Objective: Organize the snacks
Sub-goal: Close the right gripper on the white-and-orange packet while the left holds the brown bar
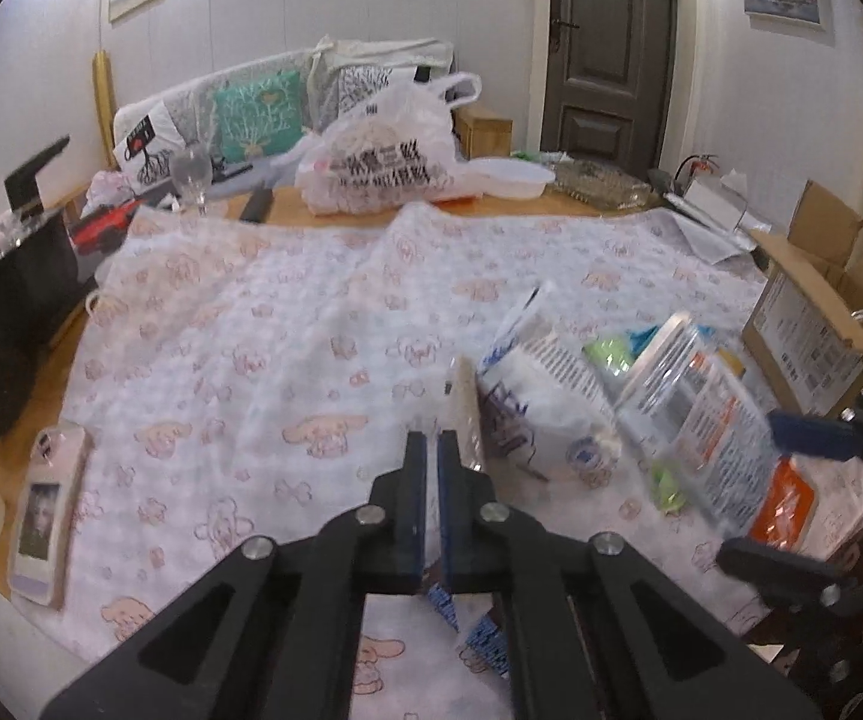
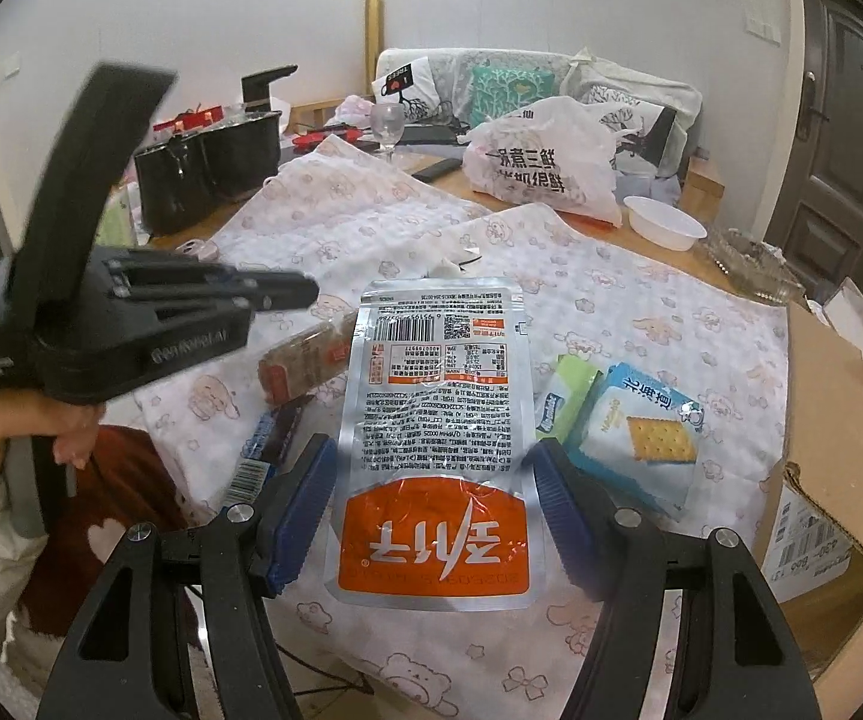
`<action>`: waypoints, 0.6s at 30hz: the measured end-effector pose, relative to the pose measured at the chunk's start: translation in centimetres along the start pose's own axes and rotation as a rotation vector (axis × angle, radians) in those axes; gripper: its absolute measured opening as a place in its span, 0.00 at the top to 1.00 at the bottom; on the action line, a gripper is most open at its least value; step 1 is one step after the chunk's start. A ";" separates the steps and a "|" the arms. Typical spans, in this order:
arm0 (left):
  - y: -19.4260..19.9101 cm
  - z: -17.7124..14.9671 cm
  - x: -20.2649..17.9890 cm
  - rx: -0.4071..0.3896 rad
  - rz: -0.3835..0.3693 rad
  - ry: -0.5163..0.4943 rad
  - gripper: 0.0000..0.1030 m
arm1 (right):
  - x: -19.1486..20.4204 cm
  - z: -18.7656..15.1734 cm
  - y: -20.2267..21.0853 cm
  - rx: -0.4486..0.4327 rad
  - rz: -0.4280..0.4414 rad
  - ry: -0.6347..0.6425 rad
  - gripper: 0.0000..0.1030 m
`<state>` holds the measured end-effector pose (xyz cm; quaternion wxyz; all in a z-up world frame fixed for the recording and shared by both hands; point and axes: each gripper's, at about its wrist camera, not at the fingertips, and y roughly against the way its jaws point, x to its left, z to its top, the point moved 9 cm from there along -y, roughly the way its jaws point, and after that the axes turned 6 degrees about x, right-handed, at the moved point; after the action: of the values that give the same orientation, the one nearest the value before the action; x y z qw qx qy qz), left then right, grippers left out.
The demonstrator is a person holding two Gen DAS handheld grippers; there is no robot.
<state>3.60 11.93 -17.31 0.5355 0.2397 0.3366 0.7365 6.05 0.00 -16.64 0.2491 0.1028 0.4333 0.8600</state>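
Note:
My left gripper (image 1: 431, 444) is shut on the thin wrapper edge of a brown cracker pack (image 1: 465, 408), which stands edge-on just past the fingertips. From the right wrist view, the left gripper (image 2: 308, 291) hovers over that brown pack (image 2: 305, 360). My right gripper (image 2: 434, 468) is shut on a silver pouch with an orange label (image 2: 431, 408), one blue pad on each side edge. The pouch (image 1: 701, 420) looks tilted off the cloth. A blue cracker pack (image 2: 641, 432), a green pack (image 2: 569, 390) and a blue bar (image 2: 269, 438) lie on the printed cloth (image 1: 251, 330).
An open cardboard box (image 2: 821, 420) stands at the table's right edge. A white plastic bag (image 1: 383, 150), a white bowl (image 2: 665, 222) and a wine glass (image 1: 191, 174) stand at the back. A black pot (image 1: 5, 312) and a phone (image 1: 41, 516) are at the left.

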 end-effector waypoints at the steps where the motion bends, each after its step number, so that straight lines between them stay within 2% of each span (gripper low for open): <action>1: -0.1 -0.2 0.0 0.003 -0.004 0.004 0.99 | 0.0 -0.1 0.0 0.001 0.001 -0.001 0.38; 12: -2.5 -2.3 0.0 0.090 -0.072 0.038 0.98 | -0.8 -1.3 -1.0 0.028 0.022 -0.037 0.38; 16: -2.3 -1.9 0.0 0.072 -0.064 0.041 0.98 | -1.1 -1.6 -1.4 0.037 0.031 -0.051 0.38; 18: -1.7 -1.1 0.0 0.045 -0.045 0.034 0.87 | -1.2 -1.7 -1.6 0.040 0.036 -0.056 0.38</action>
<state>3.83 11.99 -19.34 0.5406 0.2315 0.3673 0.7205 6.94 -1.01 -18.86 0.2432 0.1395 0.4413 0.8524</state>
